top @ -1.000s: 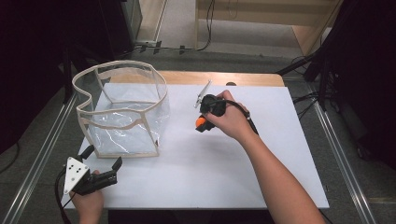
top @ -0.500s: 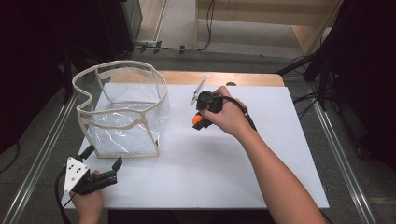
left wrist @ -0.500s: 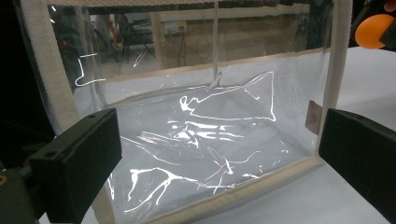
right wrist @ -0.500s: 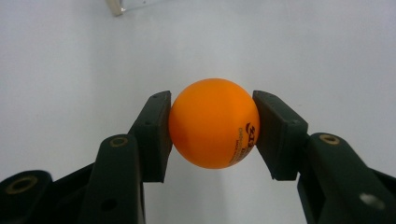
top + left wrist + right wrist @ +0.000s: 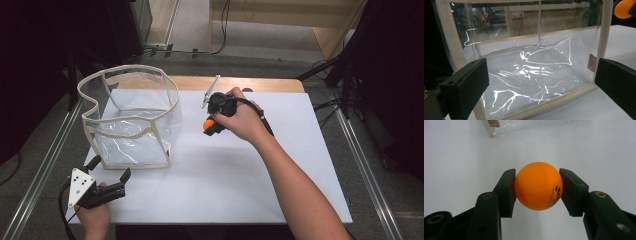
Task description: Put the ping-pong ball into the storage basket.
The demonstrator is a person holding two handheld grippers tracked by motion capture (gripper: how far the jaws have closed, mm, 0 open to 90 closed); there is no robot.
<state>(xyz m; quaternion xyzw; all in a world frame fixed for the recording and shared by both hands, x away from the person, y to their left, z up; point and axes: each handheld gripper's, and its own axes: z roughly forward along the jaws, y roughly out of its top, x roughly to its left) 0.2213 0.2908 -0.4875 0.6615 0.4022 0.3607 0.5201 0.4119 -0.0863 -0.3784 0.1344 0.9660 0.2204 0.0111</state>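
My right hand (image 5: 240, 120) is out over the middle of the white table (image 5: 280, 190), nearer the far edge, forearm running in diagonally from the near right corner. Right gripper (image 5: 209, 126) tips down and to the left, toward the bag. Its jaws are clamped on the orange ball (image 5: 537, 185): one pad on each side, ball seated at the very tips, printed lettering facing the right-hand pad. Ball is in the air above the table surface, not touching it; in the high view it shows as an orange spot (image 5: 208, 122) just under my knuckles, right of the bag and apart from it

Clear plastic bag (image 5: 131, 117) with beige trim stands open-topped on the left half of the table, near the far left corner. A thin silver rod sticks up from the right gripper toward the far edge

Left hand (image 5: 95, 215) sits at the near left corner, wrist low. Left gripper (image 5: 107, 172) points at the near wall of the bag, jaws spread wide, nothing between the pads; the bag's lower trim is just ahead of them, gap visible
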